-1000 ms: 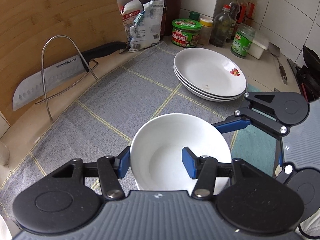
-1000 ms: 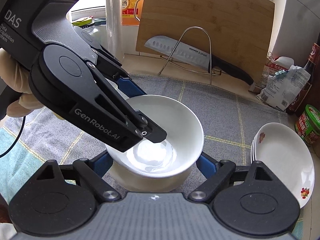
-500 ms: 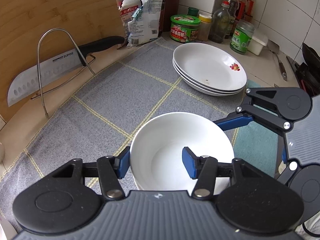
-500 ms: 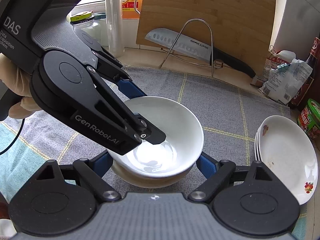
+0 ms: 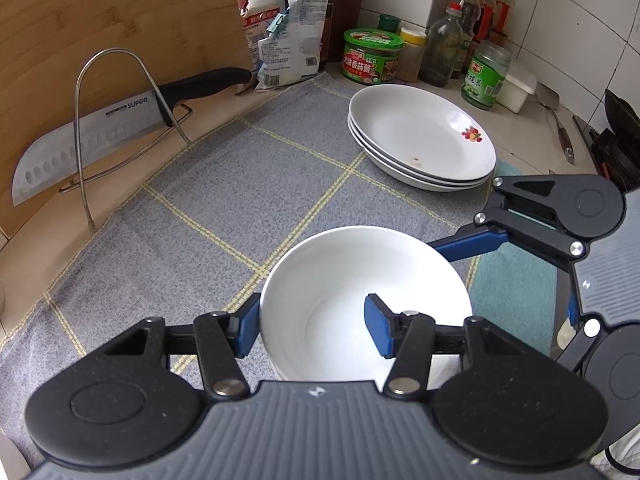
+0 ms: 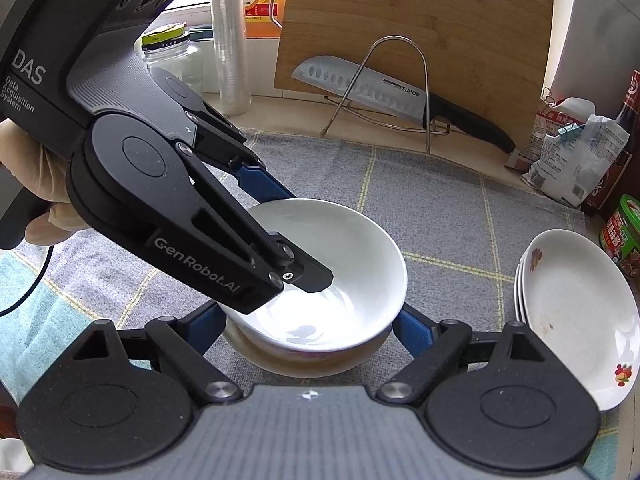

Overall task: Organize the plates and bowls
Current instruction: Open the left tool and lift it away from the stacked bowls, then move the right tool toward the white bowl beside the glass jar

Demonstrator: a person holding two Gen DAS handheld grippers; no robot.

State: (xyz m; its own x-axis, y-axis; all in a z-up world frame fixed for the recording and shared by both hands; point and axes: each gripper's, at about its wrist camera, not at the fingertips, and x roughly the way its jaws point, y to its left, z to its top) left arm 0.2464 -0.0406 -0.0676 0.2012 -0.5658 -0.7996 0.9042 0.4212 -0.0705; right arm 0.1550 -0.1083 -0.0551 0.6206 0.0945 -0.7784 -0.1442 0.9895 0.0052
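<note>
A white bowl (image 5: 360, 280) (image 6: 340, 260) sits nested on top of another bowl (image 6: 312, 360) on the grey checked cloth (image 5: 200, 184). My left gripper (image 5: 312, 328) straddles the top bowl's near rim, one finger outside and one inside, with a gap at the inner finger. My right gripper (image 6: 308, 320) is open, with its fingers on either side of the lower bowl, apart from it. A stack of three white plates (image 5: 420, 136) (image 6: 576, 312) with a red fruit mark lies further right on the cloth.
A bamboo cutting board (image 5: 100, 20) leans at the back with a knife (image 5: 100, 128) in a wire rack (image 5: 116, 120). Jars, bottles and food bags (image 5: 288, 40) crowd the back corner. A teal cloth (image 5: 516, 280) lies under the right gripper.
Both views have shifted slightly; the left gripper with the top bowl has sunk a little onto the lower bowl. The jaws look unchanged.
</note>
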